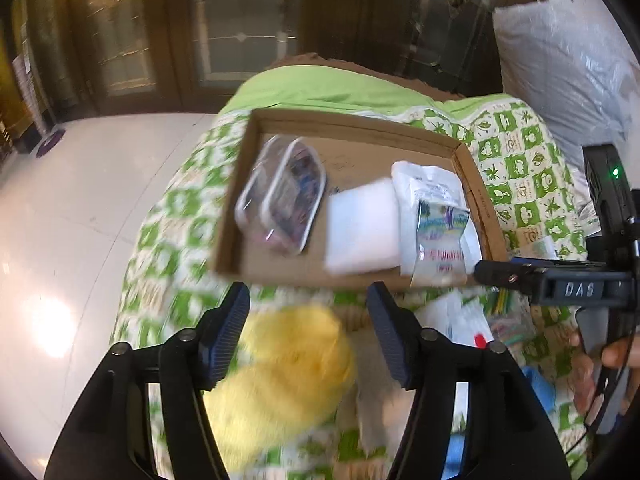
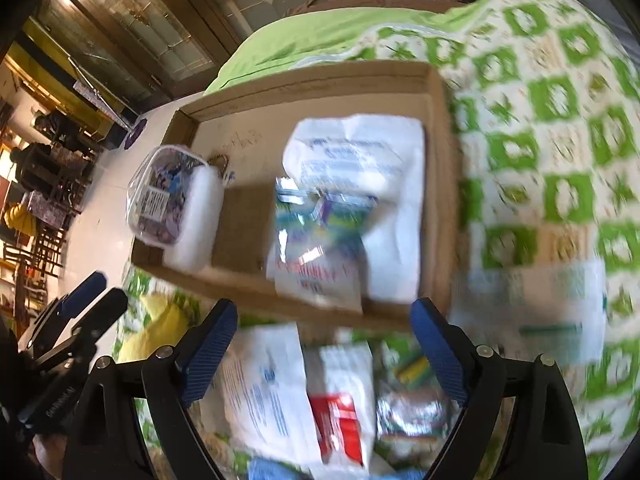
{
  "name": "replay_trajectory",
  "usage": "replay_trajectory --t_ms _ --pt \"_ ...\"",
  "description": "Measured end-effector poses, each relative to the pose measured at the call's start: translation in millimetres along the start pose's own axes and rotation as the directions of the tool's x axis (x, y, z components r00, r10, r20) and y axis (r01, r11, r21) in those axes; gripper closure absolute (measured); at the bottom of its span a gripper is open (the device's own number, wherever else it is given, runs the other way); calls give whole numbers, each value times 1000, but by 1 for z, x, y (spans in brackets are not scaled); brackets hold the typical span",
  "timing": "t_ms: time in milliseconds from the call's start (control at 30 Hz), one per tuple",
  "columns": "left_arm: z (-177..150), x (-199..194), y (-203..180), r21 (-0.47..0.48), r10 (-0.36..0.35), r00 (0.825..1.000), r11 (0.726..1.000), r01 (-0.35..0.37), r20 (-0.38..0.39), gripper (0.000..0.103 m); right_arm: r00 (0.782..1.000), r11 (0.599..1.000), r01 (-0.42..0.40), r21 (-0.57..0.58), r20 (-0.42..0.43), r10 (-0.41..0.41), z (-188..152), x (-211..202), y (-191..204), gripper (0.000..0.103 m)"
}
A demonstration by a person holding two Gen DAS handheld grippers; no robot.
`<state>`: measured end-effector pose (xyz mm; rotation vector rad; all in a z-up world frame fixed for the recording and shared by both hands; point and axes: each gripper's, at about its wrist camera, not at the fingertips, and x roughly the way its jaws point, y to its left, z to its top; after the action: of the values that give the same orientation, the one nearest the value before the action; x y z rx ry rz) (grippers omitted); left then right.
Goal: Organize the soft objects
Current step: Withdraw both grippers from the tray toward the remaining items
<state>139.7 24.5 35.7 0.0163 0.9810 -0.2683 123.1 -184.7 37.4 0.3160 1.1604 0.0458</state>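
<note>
A shallow cardboard tray (image 1: 236, 184) lies on a green-and-white bedspread. It holds a clear pouch (image 1: 280, 196), a white foam pad (image 1: 364, 228), a white packet (image 1: 432, 184) and a colourful sachet (image 1: 440, 236). My left gripper (image 1: 309, 298) is open just short of the tray's near wall, above a yellow fluffy thing (image 1: 280, 372), and nothing touches its pads. My right gripper (image 2: 324, 308) is open wide at the tray's (image 2: 442, 168) near edge, over a white packet (image 2: 264, 392), a red-and-white packet (image 2: 340, 412) and a silvery packet (image 2: 416, 408). It holds nothing.
A pale flat packet (image 2: 532, 304) rests on the bedspread (image 2: 560, 120) right of the tray. A blue cloth (image 1: 540, 388) lies by the person's hand (image 1: 618, 354). White floor (image 1: 80, 220) drops away on the left; a large plastic sack (image 1: 560, 60) stands behind on the right.
</note>
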Motion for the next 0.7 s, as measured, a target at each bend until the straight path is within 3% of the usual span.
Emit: replay_trajectory --t_ms 333,500,700 --pt "-85 -12 14 -109 -10 998 994 3 -61 41 1000 999 11 33 -28 -10 -56 -26 -18 11" --pt "-89 -24 11 -114 -39 998 993 34 -42 41 998 999 23 34 -65 -21 -78 -34 -24 11" --pt "-98 -24 -1 -58 -35 997 998 30 -72 41 991 1000 23 -9 -132 -24 -108 -54 -22 11"
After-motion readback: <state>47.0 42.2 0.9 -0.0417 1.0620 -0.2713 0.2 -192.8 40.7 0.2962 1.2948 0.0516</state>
